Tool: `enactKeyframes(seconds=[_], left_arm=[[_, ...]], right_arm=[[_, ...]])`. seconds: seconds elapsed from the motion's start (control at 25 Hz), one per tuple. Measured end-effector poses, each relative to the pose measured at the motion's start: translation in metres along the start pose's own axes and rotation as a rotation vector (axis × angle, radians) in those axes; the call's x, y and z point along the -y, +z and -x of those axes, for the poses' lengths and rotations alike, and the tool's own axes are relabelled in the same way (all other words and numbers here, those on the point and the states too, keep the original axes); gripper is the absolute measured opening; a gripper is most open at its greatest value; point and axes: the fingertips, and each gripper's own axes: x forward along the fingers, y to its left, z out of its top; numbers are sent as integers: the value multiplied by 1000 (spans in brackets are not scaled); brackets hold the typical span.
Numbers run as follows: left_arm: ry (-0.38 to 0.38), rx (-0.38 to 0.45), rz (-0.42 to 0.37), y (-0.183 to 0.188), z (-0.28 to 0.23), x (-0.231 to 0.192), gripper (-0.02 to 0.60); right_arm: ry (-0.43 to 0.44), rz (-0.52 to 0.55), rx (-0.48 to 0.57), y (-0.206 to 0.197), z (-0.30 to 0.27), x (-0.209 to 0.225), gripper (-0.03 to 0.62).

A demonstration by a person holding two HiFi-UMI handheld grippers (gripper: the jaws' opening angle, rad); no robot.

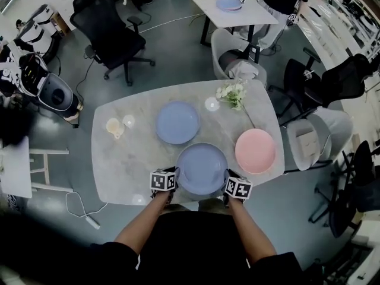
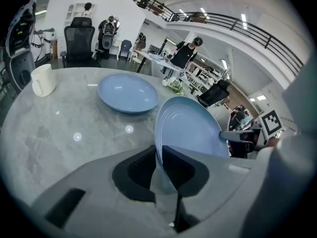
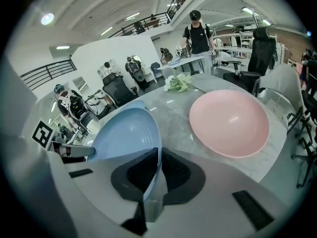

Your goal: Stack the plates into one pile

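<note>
I hold a blue plate (image 1: 202, 168) between both grippers, lifted a little above the near edge of the marble table (image 1: 119, 165). My left gripper (image 1: 174, 177) is shut on its left rim, my right gripper (image 1: 227, 181) on its right rim. In the left gripper view the held plate (image 2: 190, 128) runs edge-on into the jaws, and a second blue plate (image 2: 128, 92) lies further off on the table. That second plate (image 1: 177, 122) sits at the table's middle. A pink plate (image 1: 255, 150) lies at the right; in the right gripper view the pink plate (image 3: 229, 122) is beside the held one (image 3: 130, 133).
A cream mug (image 1: 114, 127) stands at the table's left, a small bunch of white flowers (image 1: 233, 93) at the far side. Chairs (image 1: 113, 31) ring the table. Another table (image 1: 231, 8) with a blue plate stands beyond, a person beside it.
</note>
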Motion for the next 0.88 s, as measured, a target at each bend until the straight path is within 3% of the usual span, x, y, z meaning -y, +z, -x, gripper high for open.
enactKeyframes(seconds=[0.24, 0.52, 0.88], left_arm=[[-1, -28, -30, 23, -42, 50, 54], [-9, -21, -3, 49, -92, 110, 48], [-63, -118, -193, 63, -157, 176, 64]], right_arm=[[0, -52, 12, 24, 6, 64, 31], [-32, -134, 42, 46, 17, 142, 28], [-72, -200, 53, 67, 23, 225, 26]])
